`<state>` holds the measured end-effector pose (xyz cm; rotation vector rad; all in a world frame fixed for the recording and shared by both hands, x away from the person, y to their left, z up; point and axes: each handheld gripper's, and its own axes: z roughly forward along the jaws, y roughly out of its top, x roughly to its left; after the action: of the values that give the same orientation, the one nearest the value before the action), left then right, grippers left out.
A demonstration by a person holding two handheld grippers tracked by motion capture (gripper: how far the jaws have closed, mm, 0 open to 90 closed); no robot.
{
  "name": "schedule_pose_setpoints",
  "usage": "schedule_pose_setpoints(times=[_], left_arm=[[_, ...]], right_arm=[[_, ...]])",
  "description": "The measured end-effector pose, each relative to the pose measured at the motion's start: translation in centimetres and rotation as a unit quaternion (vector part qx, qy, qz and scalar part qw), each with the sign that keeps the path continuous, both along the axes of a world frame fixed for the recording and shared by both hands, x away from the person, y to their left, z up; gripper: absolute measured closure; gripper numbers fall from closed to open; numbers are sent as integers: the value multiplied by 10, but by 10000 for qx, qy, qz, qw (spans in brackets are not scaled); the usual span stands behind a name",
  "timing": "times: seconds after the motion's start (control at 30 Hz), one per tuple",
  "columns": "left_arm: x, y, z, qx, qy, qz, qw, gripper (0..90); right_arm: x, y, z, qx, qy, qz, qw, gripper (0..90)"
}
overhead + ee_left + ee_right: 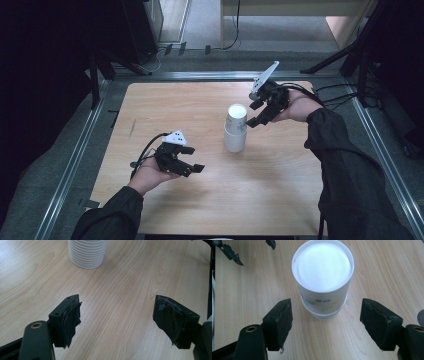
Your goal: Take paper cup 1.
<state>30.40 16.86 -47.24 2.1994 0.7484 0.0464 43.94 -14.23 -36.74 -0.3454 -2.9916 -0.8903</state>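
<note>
Two white paper cups [235, 127] stand stacked upside down near the middle of the wooden table [210, 205]. The upper cup [323, 267] carries small print, and the lower cup [87, 253] is ribbed. My right gripper [253, 114] hovers just right of the stack, tilted down at it. Its jaws are open on either side of the stack [327, 308] and do not touch it. My left gripper [195, 159] is held open over the table's front left, well short of the cups, with nothing between its jaws [116, 315]. It also appears far off in the right gripper view [249, 248].
Metal rails [75, 160] frame the table on the grey floor. Black cables [340, 95] trail off to the right of the right hand. Dark stands and furniture legs [100, 70] sit beyond the far corners. Bare wood lies around the cup stack.
</note>
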Motion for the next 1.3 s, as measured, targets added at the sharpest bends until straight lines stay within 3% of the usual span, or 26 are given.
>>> schedule_pose_setpoints(times=[0.67,1.3], left_arm=[[-1,0,1,-26,-24,-32,10000,221],[-1,0,1,-23,-31,-27,10000,222]], right_arm=[[7,41,-5,-212,119,236,9994,255],[9,45,-1,-287,83,163,9994,331]])
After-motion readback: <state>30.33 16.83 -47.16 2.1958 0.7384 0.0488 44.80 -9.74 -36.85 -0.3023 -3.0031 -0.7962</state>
